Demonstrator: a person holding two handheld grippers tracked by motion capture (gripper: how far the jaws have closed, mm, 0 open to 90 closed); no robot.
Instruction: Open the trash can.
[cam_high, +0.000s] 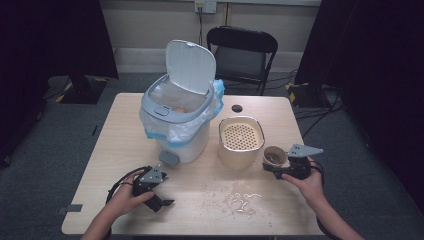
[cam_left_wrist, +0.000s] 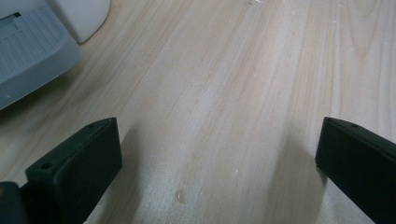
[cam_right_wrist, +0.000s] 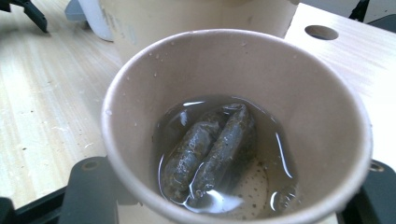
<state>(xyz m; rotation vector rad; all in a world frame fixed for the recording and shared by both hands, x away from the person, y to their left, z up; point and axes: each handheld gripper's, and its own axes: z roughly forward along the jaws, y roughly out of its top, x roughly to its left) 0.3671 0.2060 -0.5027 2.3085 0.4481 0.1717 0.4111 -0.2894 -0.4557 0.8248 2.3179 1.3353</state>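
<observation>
A pale wooden table stands on grey carpet, bearing a lidded bin and a beige strainer tub. The right gripper, held level by a hand reaching in from the near edge, clamps a paper cup holding liquid and two tea bags, just beside the tub. The left gripper rests low near the table's front, jaws wide apart and empty.

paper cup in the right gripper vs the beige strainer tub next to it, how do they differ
The brown paper cup is round and small; the beige plastic tub with the perforated strainer insert is squarish and clearly bigger. The cup sits between the right gripper's jaws; the tub stands free on the light wooden table. The cup holds murky liquid and two soaked tea bags; the tub's strainer looks bare. Both are upright, open-topped and tan.
</observation>
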